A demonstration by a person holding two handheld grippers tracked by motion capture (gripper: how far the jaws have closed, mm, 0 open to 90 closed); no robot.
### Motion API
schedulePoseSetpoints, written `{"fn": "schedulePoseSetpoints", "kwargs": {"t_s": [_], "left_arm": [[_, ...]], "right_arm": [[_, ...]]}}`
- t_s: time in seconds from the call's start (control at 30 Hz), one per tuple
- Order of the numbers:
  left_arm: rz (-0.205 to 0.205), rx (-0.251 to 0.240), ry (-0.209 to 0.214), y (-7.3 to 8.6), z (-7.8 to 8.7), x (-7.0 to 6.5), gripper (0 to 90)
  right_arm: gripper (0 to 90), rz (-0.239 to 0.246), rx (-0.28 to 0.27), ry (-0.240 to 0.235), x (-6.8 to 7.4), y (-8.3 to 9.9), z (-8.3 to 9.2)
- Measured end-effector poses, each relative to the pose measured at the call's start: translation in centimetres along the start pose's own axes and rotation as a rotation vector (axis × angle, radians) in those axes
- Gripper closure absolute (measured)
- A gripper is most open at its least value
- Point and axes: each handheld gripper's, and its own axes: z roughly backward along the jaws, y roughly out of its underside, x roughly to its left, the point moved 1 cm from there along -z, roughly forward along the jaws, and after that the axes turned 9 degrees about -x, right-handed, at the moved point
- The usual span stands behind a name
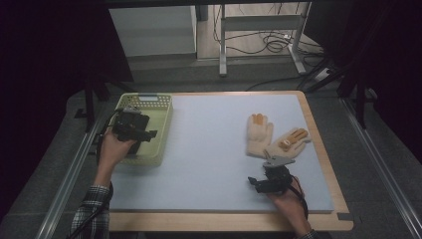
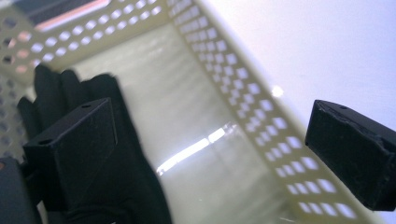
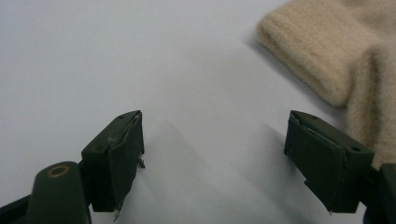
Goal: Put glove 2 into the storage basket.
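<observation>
Two cream knitted gloves lie on the right of the pale mat: one (image 1: 259, 134) points away, the other (image 1: 288, 142) slants to the right, with orange fingertip patches. Their cuffs (image 3: 327, 60) fill the upper right of the right gripper view. My right gripper (image 1: 268, 175) rests just in front of them, open, with bare mat between its jaws (image 3: 212, 161). My left gripper (image 1: 133, 127) hovers over the yellow-green perforated basket (image 1: 161, 107) at the left, open. A black glove (image 2: 100, 140) lies in the basket under its left jaw, not gripped.
The mat (image 1: 209, 149) covers a wooden table (image 1: 318, 144) with a rim showing at the right and front. A metal rail (image 1: 64, 184) runs along the table's left side. Table legs and cables (image 1: 268, 42) stand on the floor behind.
</observation>
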Motion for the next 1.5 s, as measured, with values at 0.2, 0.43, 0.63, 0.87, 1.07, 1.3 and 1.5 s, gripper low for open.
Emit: {"fn": "schedulePoseSetpoints", "kwargs": {"t_s": [0.2,0.43,0.63,0.87,1.07,1.3,1.5], "left_arm": [[-0.031,-0.069,0.066,-0.1,0.8,-3.0,1.7],[-0.052,-0.115,0.118,0.0,1.2,-5.4,1.4],[-0.077,-0.130,0.151,0.2,1.2,-7.7,1.0],[-0.119,-0.134,0.200,1.4,1.3,-10.6,0.6],[-0.154,-0.131,0.235,2.9,1.0,-13.0,0.8],[-0.148,-0.102,0.252,5.4,-1.0,-14.8,1.0],[-0.123,-0.079,0.240,7.2,-2.6,-15.2,1.0]], "right_arm": [[19.6,0.001,0.002,0.000,0.0,0.0,0.0],[19.6,0.001,0.002,0.000,0.0,0.0,0.0],[19.6,0.000,0.002,0.001,0.0,0.0,0.0],[19.6,0.001,0.004,0.000,0.0,0.0,0.0],[19.6,-0.001,0.003,0.001,0.0,0.0,0.0],[19.5,0.000,0.003,0.001,0.0,0.0,0.0],[19.6,-0.001,0.002,0.001,0.0,0.0,0.0]]}}
